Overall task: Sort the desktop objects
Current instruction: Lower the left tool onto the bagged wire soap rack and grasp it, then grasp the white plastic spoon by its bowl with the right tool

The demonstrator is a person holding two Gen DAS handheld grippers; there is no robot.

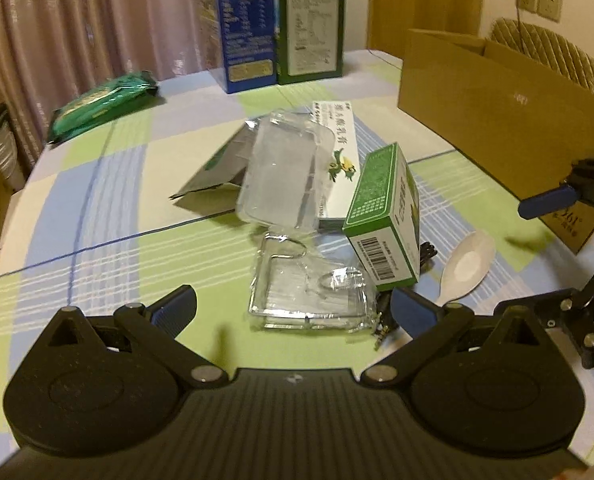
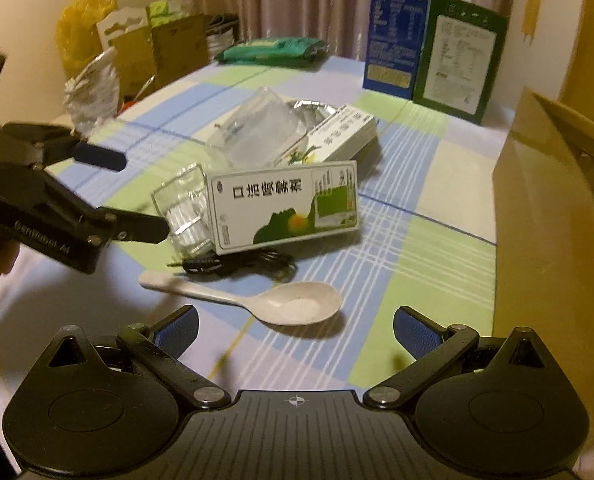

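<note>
Cardboard box [image 1: 497,128] stands right on checked tablecloth [image 1: 97,200], inside hidden; left gripper [image 1: 293,312] wide, empty, over clear packet [image 1: 309,296] beside green box [image 1: 385,220]. Right view: right gripper [image 2: 295,330] wide over white spoon [image 2: 281,302], black cable [image 2: 241,262] behind; curtain [image 2: 297,0] at back.

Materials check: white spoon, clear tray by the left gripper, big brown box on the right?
White spoon: matte off-white, thick-walled, looks like plastic or melamine; ceramic not excluded. Clear tray: thin transparent plastic, glossy, with glints and creased edges. Brown box: cardboard, smooth and slightly shiny faces, open flaps at the top.
</note>
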